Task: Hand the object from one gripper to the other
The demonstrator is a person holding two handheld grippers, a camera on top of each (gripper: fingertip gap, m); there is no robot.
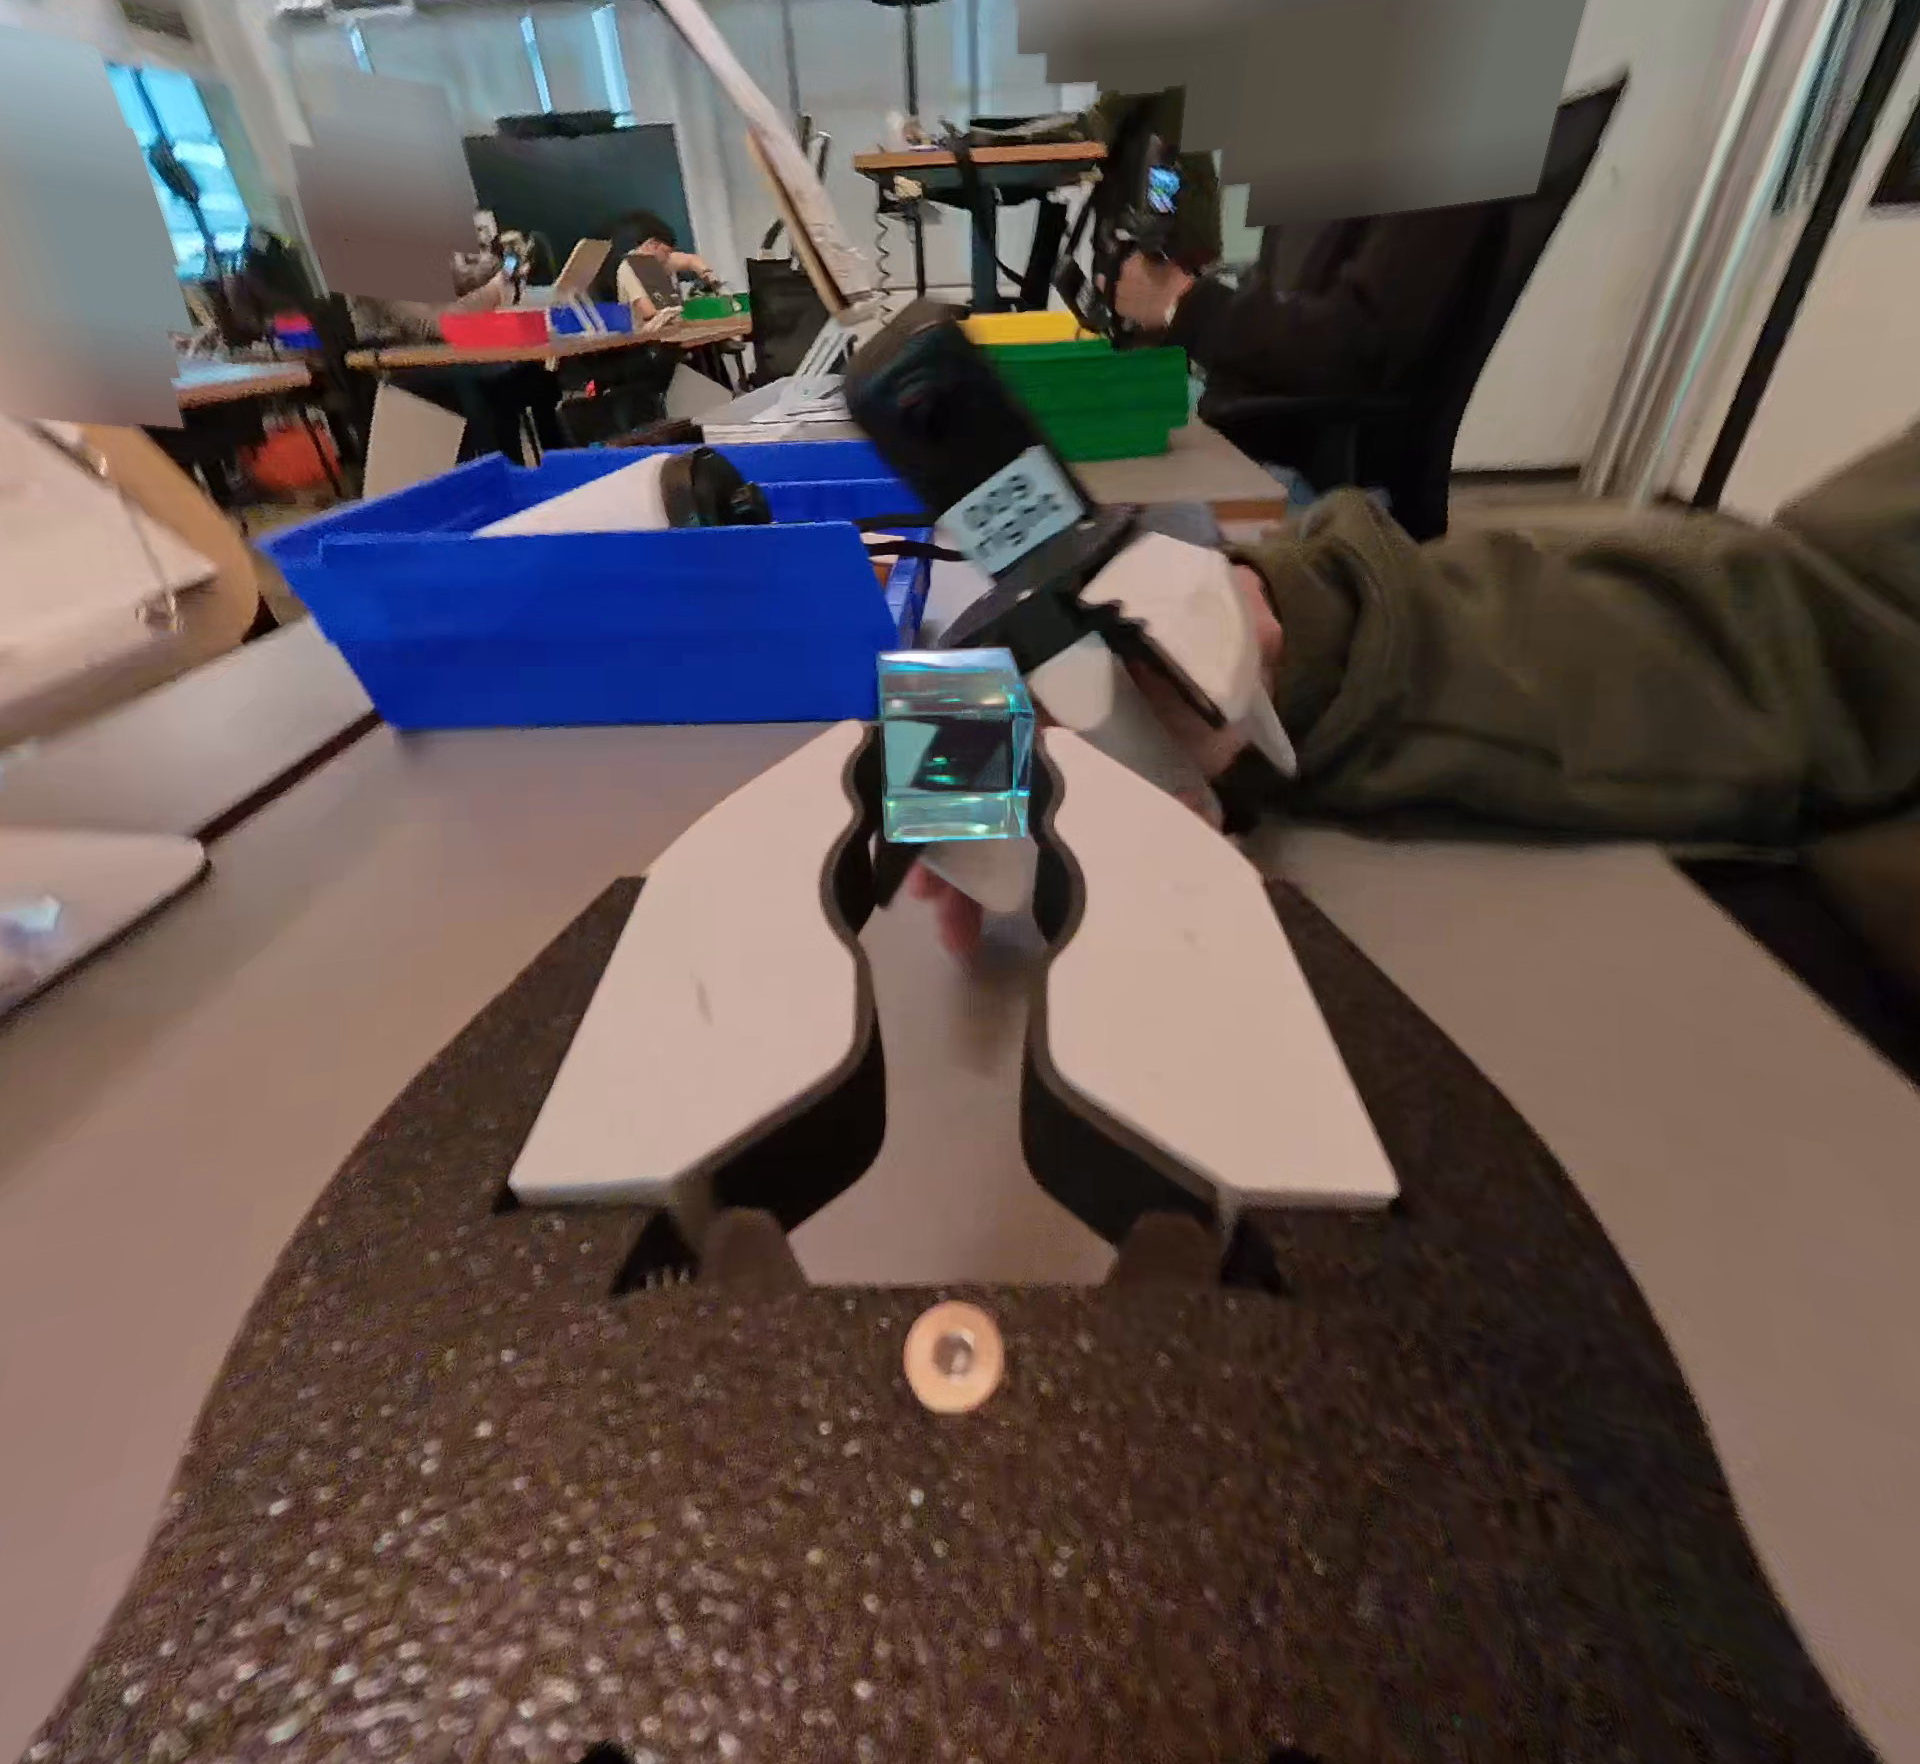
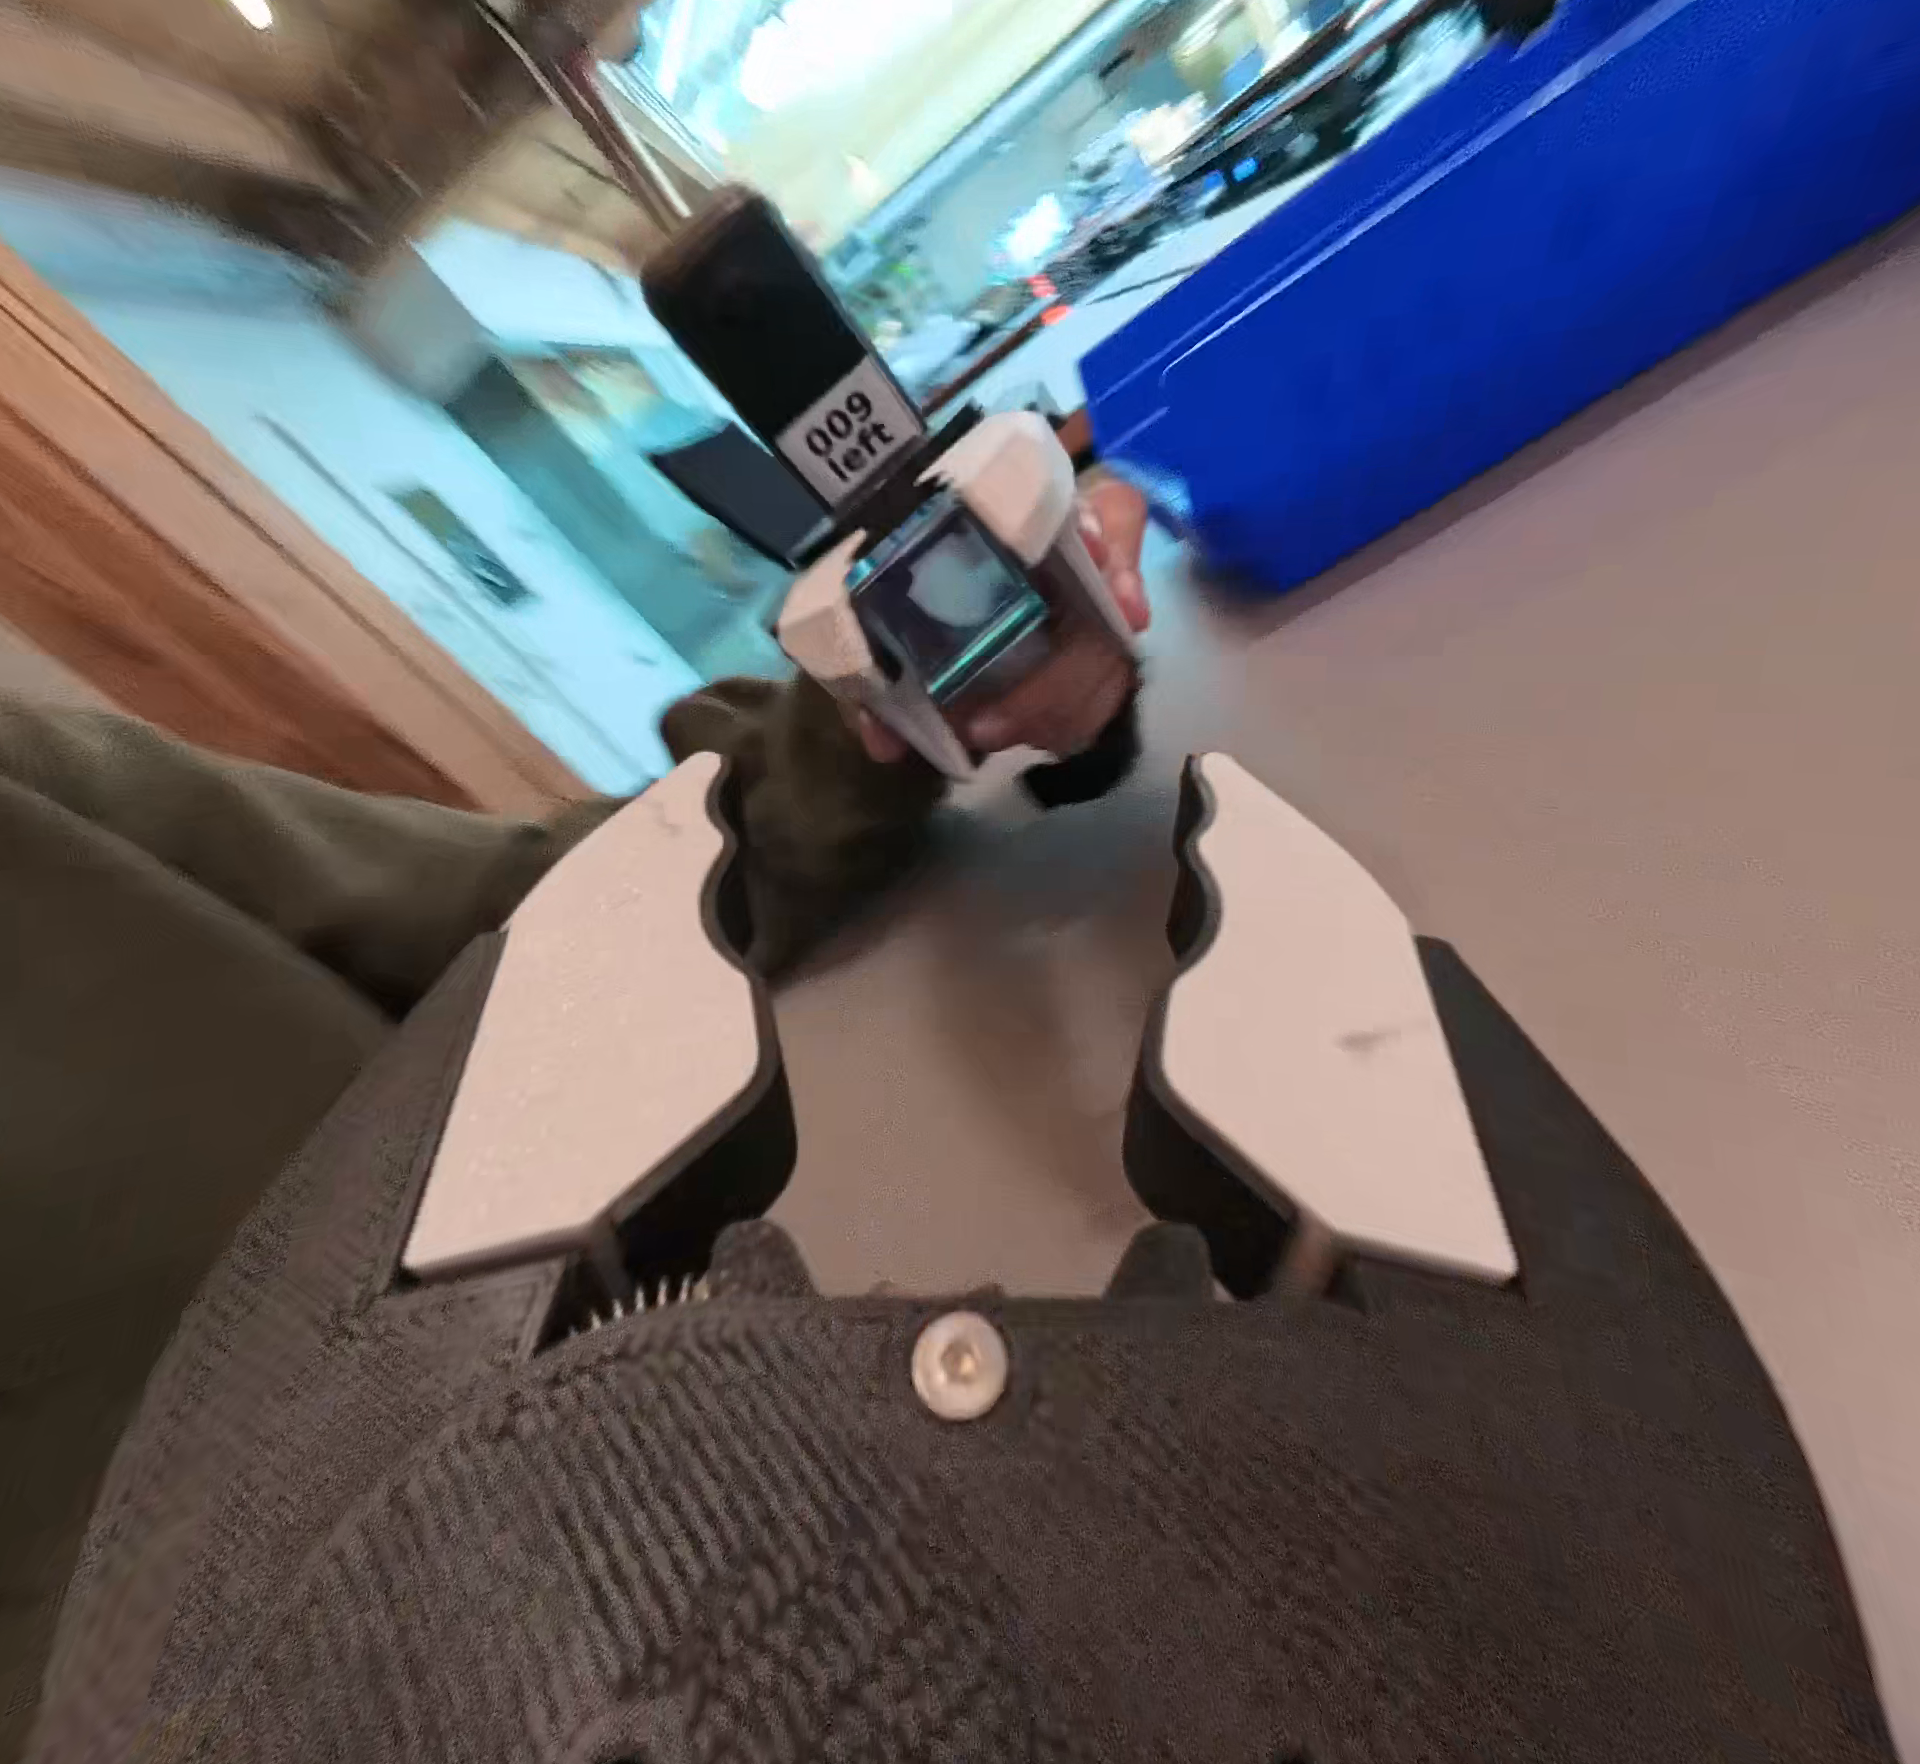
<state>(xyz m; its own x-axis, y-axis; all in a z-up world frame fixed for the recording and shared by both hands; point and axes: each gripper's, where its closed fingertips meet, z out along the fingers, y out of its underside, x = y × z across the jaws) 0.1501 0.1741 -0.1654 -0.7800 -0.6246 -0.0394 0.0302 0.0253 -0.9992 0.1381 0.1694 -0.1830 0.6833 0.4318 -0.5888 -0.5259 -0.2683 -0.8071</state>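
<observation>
A clear glass cube with teal edges sits between the fingertips of my left gripper, which is shut on it and holds it above the grey table. My right gripper, held by a hand in a green sleeve, is just behind and right of the cube. In the right wrist view my right gripper is open wide and empty. It points at the left gripper, which holds the cube a short way ahead of its tips.
A blue bin holding a white roll stands on the table behind the cube; it also shows in the right wrist view at upper right. Stacked green bins are farther back. People sit at desks in the background.
</observation>
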